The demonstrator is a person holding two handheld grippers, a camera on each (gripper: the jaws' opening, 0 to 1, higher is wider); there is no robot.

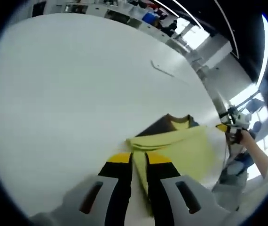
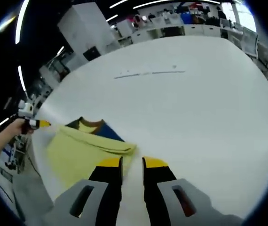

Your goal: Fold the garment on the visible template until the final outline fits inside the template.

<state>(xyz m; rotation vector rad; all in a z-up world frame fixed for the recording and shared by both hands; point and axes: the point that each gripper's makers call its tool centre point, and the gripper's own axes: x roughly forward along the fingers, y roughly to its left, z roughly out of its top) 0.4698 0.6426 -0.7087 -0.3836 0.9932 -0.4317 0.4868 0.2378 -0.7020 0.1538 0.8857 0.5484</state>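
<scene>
A pale yellow garment lies folded on the white table. A dark brown and blue part with a yellow neckline peeks out at its far edge. My left gripper is shut on the garment's near edge, and a strip of yellow cloth runs between its jaws. In the right gripper view the same garment lies left of my right gripper. Its jaws stand slightly apart over bare table, just short of the folded corner. Each gripper shows in the other view, held by a hand.
A thin dark line marks the table far beyond the garment. Shelves and equipment stand past the table's far edge. A person's grey-clad body is at the near left edge.
</scene>
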